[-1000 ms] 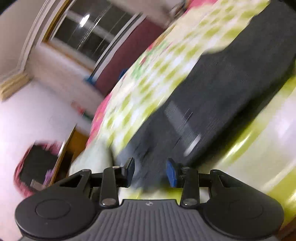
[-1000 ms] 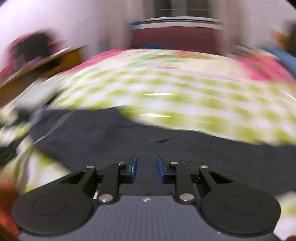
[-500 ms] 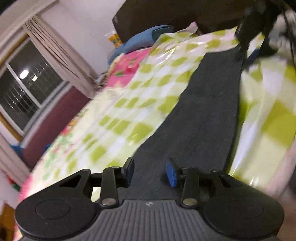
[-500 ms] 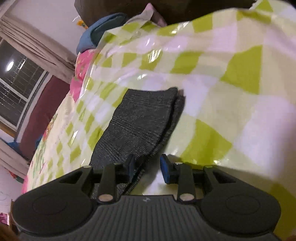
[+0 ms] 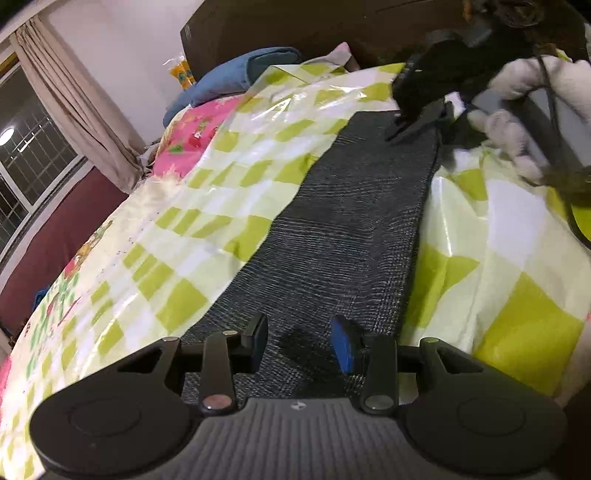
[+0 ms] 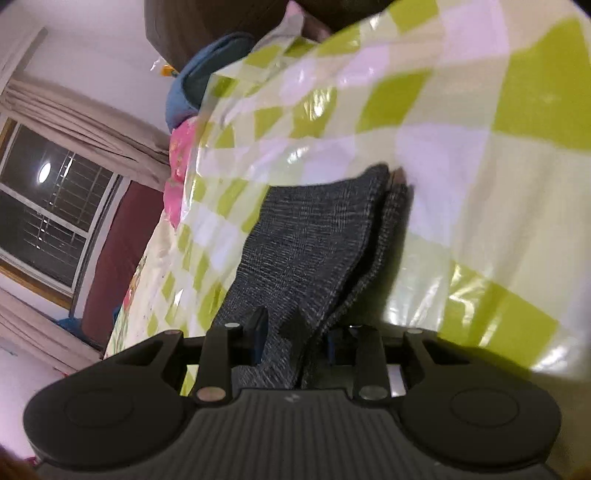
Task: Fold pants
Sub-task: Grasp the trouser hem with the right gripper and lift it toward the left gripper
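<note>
Dark grey pants (image 5: pixel 351 221) lie as one long flat strip on a green-and-white checked plastic sheet (image 5: pixel 221 184) over a bed. My left gripper (image 5: pixel 300 345) hovers open over the near end, its fingers apart with fabric below them. At the far end a gloved hand (image 5: pixel 535 81) holds my right gripper (image 5: pixel 402 129) against the cloth. In the right wrist view the stacked leg ends of the pants (image 6: pixel 306 240) run back between the fingers of the right gripper (image 6: pixel 293 334). Its jaws are closing, and the fabric's edge hides the right fingertip.
A blue pillow (image 5: pixel 236 74) and a dark headboard (image 5: pixel 295 26) stand beyond the far end of the pants. A pink floral bedcover (image 5: pixel 199 125) shows past the sheet. A window (image 5: pixel 29 155) with a beige curtain (image 5: pixel 81 103) is at the left.
Both views swung round and steadied. The left gripper now looks along the pants towards the headboard. The right gripper rolled and dropped onto the leg ends, so fabric now lies between its fingers.
</note>
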`<state>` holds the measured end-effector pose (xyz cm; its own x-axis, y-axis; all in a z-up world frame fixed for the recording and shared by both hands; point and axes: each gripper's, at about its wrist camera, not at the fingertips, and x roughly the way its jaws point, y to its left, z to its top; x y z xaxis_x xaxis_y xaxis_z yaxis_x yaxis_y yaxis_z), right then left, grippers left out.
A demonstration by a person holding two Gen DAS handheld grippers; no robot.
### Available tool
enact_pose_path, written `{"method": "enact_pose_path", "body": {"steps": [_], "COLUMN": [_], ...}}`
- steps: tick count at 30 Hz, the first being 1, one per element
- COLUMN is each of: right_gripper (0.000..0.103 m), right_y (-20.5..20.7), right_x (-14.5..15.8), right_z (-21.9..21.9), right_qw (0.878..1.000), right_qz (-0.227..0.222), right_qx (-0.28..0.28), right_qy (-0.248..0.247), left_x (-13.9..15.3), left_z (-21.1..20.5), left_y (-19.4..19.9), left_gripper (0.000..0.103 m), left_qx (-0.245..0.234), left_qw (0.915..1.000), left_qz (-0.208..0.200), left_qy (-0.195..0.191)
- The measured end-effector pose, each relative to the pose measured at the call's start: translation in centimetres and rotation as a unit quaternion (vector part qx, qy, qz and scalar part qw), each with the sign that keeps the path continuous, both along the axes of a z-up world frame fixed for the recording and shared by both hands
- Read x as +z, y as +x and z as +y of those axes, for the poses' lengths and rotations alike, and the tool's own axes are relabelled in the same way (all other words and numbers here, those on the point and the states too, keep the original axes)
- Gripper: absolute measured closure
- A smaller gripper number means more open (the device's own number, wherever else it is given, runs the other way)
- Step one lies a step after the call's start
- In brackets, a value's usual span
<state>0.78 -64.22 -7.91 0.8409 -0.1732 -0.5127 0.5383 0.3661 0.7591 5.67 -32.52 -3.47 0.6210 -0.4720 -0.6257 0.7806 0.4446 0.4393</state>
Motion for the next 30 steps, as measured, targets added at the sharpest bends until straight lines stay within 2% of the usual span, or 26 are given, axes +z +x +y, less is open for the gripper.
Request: {"method": "enact_pose_path", "body": {"steps": [2, 3, 6, 9, 12, 14, 16, 18, 21, 24, 26, 28, 30], "right_gripper": [0.082, 0.096, 0.096, 0.096, 0.096, 0.096, 0.096, 0.096, 0.096, 0.096, 0.096, 0.096, 0.096], "right_y": [0.7, 0.6, -0.5, -0.9, 0.3, 1.8, 3.3, 5.3, 8.1, 10.6, 12.1, 13.3, 13.6], "right_x": [-0.1, -0.1, 0.5, 3.2, 6.7, 8.9, 10.3, 11.7, 12.8, 12.9, 12.6, 12.0, 10.9], "right_z": [-0.4, -0.7, -0.8, 1.1, 4.4, 7.1, 9.8, 13.5, 19.9, 26.5, 31.1, 36.4, 42.1], "right_qw": [1.0, 1.0, 0.999, 0.998, 0.992, 0.983, 0.974, 0.959, 0.929, 0.896, 0.868, 0.824, 0.763], "right_qz": [-0.007, -0.008, -0.041, -0.053, -0.057, -0.064, -0.071, -0.068, -0.064, -0.061, -0.056, -0.043, -0.028], "right_qx": [0.005, 0.003, 0.0, 0.017, 0.067, 0.111, 0.151, 0.198, 0.273, 0.35, 0.395, 0.443, 0.496], "right_qy": [0.004, 0.013, 0.031, -0.015, -0.088, -0.132, -0.152, -0.189, -0.242, -0.267, -0.297, -0.352, -0.415], "left_x": [-0.3, -0.4, -0.6, -0.5, 0.0, 0.6, 1.3, 2.0, 3.0, 3.5, 3.4, 3.0, 2.4], "left_z": [-0.1, -0.1, -0.2, 0.1, 1.2, 2.7, 4.7, 7.1, 11.6, 16.4, 19.6, 22.4, 24.9], "left_y": [-0.1, 0.0, -0.1, -0.4, 0.0, 0.4, 0.8, 1.2, 2.0, 2.5, 2.7, 2.8, 2.6], "left_gripper": [0.049, 0.049, 0.05, 0.05, 0.048, 0.048, 0.047, 0.047, 0.046, 0.044, 0.043, 0.042, 0.042], "left_qx": [0.005, 0.008, 0.016, 0.015, 0.024, 0.04, 0.06, 0.085, 0.13, 0.176, 0.208, 0.239, 0.265], "left_qw": [1.0, 1.0, 0.9997, 0.9997, 0.9989, 0.9981, 0.997, 0.9948, 0.9892, 0.9816, 0.9749, 0.9678, 0.9609], "left_qz": [0.004, 0.006, 0.015, 0.014, 0.03, 0.029, 0.023, 0.014, -0.005, -0.03, -0.039, -0.037, -0.029], "left_qy": [0.0, -0.002, -0.007, -0.013, -0.027, -0.036, -0.043, -0.055, -0.067, -0.068, -0.068, -0.069, -0.074]}}
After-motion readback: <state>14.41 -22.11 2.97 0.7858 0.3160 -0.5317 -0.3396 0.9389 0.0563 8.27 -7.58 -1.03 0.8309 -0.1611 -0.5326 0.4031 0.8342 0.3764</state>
